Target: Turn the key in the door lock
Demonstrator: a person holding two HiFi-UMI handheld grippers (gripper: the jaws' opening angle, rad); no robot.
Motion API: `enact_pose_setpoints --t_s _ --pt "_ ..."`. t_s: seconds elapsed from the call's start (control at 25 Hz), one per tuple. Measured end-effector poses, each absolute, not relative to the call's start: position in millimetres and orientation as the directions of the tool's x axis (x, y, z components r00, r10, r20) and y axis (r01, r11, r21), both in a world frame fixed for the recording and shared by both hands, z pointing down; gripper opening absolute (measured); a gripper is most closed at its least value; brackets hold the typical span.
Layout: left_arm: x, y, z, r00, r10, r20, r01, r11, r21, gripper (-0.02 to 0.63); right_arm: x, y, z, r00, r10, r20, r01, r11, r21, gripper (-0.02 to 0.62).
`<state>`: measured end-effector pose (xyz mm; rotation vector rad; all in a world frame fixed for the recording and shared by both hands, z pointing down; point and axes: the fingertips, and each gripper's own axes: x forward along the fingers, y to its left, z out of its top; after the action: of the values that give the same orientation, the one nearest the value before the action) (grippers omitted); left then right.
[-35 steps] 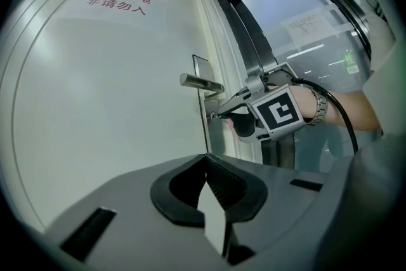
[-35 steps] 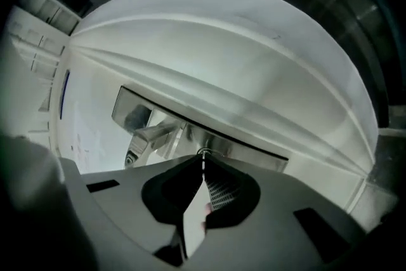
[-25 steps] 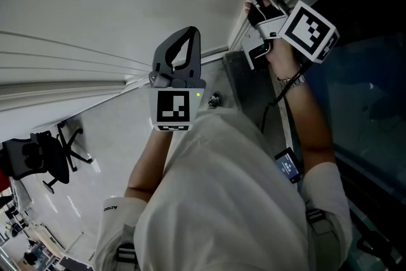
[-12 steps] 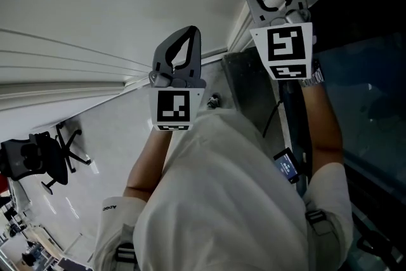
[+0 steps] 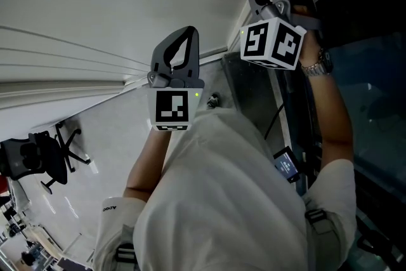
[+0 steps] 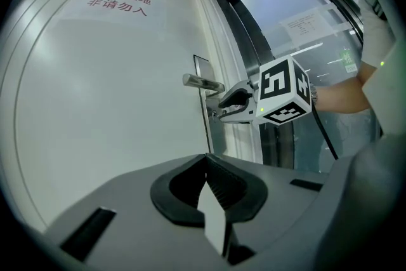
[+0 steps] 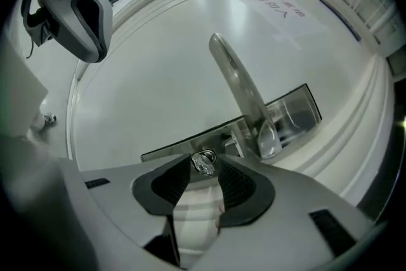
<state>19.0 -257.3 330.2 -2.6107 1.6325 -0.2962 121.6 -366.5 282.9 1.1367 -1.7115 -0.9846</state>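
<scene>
Key point(image 7: 203, 160) in door lock point(image 7: 293, 108) pinched by right claw point(image 7: 203, 168), jaws just closing; left claw point(image 6: 206, 160) closed, empty.

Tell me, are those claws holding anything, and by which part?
Left gripper: nothing. The right gripper's jaws, just closing, flank the key's head in the door lock; a firm pinch cannot be told.

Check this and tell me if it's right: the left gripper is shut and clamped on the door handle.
Not right. The left gripper is shut, but on nothing: it is clear of the door handle, which stands well ahead of its jaws. The left gripper view shows this.
</scene>
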Motion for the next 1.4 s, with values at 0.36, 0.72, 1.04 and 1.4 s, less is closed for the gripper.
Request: enact_pose_setpoints --t_s 0.36,0.72,1.04,1.4 --pt "9 -258 334 0.407 -0.903 0.142 -0.896 -0.424 -0.133 0.009 117 -372 285 -0.23 -0.957 0.178 -0.327 0.248 0.912 0.064" --pt "7 -255 331 0.398 -0.906 0.144 -0.9 -0.416 -0.132 0.009 131 -380 280 -0.191 -0.969 0.159 -0.542 0.239 0.805 0.02" --pt "6 -258 333 0.404 -0.903 0.149 -0.897 -0.423 -0.129 0.009 129 -380 277 -0.229 -0.952 0.202 -0.798 0.303 0.522 0.014" --pt "10 -259 333 0.411 -0.898 0.154 -0.892 -0.432 -0.134 0.009 140 -385 277 -0.433 -0.878 0.202 -0.819 0.29 -0.494 0.012"
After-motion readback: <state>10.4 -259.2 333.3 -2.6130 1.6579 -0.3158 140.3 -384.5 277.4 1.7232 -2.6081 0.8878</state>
